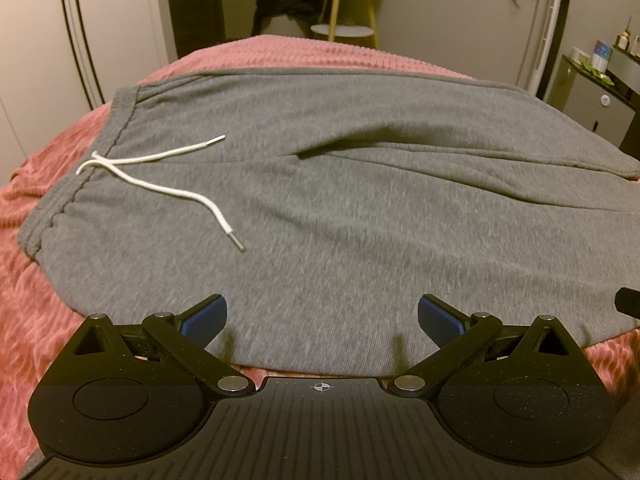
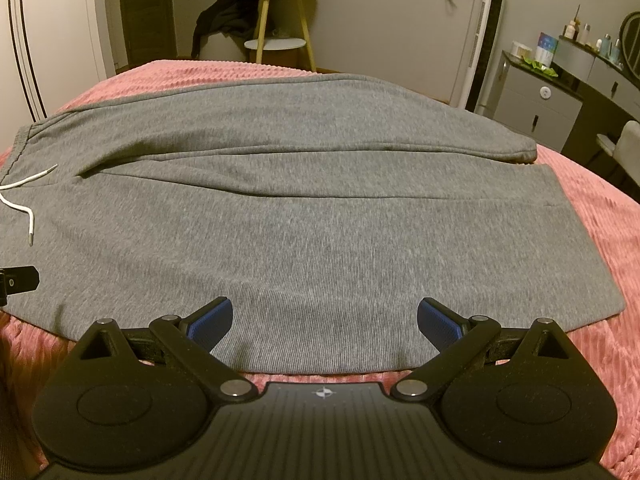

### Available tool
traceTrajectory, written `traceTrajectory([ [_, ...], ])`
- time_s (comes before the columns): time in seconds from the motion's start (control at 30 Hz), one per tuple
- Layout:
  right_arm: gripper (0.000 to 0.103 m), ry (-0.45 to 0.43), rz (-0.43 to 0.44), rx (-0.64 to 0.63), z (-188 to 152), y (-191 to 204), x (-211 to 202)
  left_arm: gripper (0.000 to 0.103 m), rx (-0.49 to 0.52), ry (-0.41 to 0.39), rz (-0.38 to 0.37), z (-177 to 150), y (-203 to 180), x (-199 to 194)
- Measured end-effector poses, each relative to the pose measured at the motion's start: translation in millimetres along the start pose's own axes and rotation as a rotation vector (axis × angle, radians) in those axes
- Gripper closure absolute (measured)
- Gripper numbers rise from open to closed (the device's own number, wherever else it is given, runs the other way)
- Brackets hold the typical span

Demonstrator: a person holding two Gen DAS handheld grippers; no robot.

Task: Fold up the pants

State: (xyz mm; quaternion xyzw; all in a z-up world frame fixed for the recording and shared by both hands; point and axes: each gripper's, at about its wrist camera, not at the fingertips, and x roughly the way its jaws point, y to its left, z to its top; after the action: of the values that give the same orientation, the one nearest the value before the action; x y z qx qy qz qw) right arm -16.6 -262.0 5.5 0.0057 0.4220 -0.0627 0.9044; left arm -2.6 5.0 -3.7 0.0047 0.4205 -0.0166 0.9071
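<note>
The pink blanket [image 1: 36,300] covering the bed has a ribbed, wavy plush texture and shows on the left, the far side and the right of the pants. The grey pants [image 1: 340,208] lie flat on it, spread sideways: the gathered elastic waistband [image 1: 76,188] is at the left, and the legs run off to the right. The cloth is a fine heathered knit with a few soft creases. A white drawstring [image 1: 160,190] with metal-tipped ends lies loose on the cloth just right of the waistband, one end pointing far, the other near. A dark fold marks the crotch near the middle, and from it the seam between the two legs runs right. In the right wrist view the far leg ends in a narrow cuff [image 2: 520,148], while the near leg ends in a wide straight hem [image 2: 592,248] on the blanket.

The left gripper [image 1: 322,316] hovers over the near edge of the pants by the waist, its blue ribbed pads spread wide and holding nothing. The right gripper [image 2: 325,318] hovers over the near edge of the near leg, likewise spread wide and empty.

Beyond the bed stands a round wooden-legged side table [image 2: 276,40] with a dark garment [image 2: 224,16] draped beside it; any writing on the tins on top is too blurred to read. A grey drawer unit [image 2: 536,104] stands at the far right.
</note>
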Motion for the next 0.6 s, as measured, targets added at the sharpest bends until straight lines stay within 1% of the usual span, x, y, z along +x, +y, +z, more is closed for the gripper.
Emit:
traceTrajectory([
  [0.6,0.004,0.031,-0.017,-0.015,4.9,5.5,5.3,0.0,-0.009,0.018,-0.009,3.4,0.0,1.0],
])
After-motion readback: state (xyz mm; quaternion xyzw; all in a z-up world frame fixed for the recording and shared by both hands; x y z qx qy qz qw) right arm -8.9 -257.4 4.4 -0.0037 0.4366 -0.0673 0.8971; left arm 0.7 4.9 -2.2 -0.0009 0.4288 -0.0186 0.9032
